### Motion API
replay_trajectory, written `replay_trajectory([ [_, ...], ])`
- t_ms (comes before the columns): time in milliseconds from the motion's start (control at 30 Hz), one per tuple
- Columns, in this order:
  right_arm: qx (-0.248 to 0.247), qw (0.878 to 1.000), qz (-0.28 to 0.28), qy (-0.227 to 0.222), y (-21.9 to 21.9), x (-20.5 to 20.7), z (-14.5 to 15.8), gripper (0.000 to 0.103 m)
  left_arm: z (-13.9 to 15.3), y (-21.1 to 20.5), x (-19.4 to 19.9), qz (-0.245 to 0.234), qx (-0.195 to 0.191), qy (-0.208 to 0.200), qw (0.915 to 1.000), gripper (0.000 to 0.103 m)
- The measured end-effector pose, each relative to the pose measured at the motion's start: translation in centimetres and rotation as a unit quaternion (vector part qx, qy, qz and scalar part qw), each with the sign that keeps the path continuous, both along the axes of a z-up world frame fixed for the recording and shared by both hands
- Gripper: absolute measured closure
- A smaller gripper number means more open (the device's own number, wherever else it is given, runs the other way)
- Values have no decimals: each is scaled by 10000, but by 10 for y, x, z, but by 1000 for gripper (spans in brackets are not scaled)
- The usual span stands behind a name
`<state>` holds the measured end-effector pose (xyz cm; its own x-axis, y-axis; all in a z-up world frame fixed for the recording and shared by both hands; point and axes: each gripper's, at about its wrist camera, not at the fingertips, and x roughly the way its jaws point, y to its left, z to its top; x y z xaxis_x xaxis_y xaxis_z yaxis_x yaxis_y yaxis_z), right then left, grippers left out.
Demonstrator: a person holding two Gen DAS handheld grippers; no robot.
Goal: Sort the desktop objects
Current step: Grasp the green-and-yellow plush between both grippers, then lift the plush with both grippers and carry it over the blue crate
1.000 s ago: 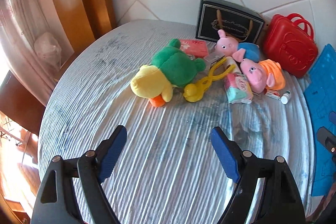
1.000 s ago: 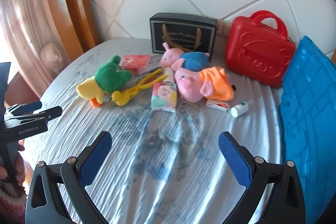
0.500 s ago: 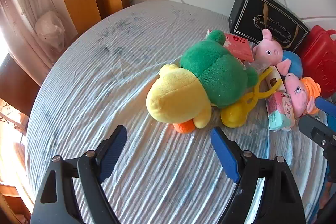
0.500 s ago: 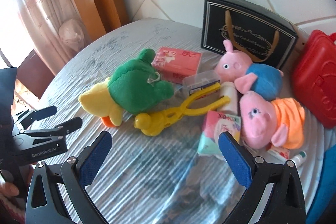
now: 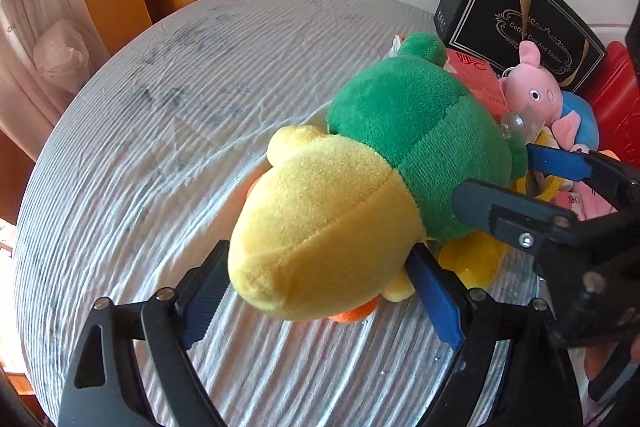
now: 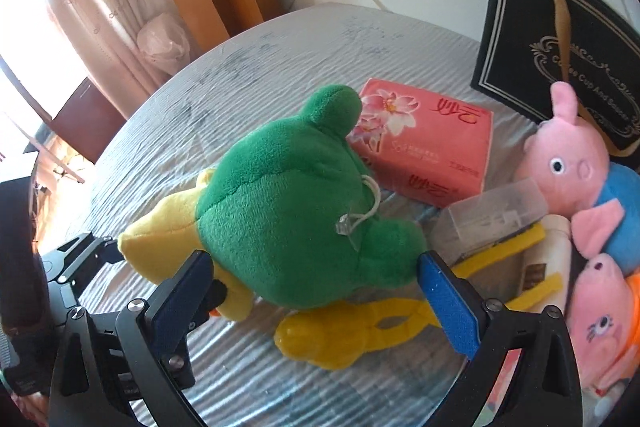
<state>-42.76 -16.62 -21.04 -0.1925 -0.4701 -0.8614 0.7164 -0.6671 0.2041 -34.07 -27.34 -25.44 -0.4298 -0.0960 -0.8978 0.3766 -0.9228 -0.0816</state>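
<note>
Both grippers straddle the plush duck (image 5: 360,187), left gripper (image 5: 320,291) just spreading wider, right gripper (image 6: 316,299) spread, neither pinching; closing comes next.

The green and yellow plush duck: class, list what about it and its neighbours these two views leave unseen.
- Plush duck, both views: its face, turned away.
- Yellow plastic tongs, right wrist: middle hidden by a hand-held gripper finger.
- Orange-clothed pig plush, right wrist: cut by the frame edge.
- Red case, left wrist: mostly cut off.
</note>
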Motion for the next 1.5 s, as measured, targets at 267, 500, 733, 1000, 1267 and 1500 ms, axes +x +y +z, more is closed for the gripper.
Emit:
replay_trajectory([
  [267, -45, 9998, 193, 20, -17, -17, -12, 0, -8, -2, -17, 97, 173, 6, 9998, 7],
  [500, 103, 9989, 438, -162, -10, -12, -17, 0, -13, -15, -12, 153, -294, -12, 9995, 7],
  [733, -92, 9981, 583, -189, -26, -12, -21, 0, -12, -19, -19, -36, -408, 63, 9991, 7],
  [1000, -252, 9987, 403, -190, -23, -14, -23, 9, -10, -19, -19, -12, -299, 302, 9991, 19],
  [1267, -271, 9990, 341, 137, -11, -2, 5, 18, 18, -3, -13, -119, -523, 553, 9970, 21],
  [1500, -544, 9972, 229, 448, 9, 12, 47, 19, 63, 14, 1, -252, -727, 969, 9923, 21],
])
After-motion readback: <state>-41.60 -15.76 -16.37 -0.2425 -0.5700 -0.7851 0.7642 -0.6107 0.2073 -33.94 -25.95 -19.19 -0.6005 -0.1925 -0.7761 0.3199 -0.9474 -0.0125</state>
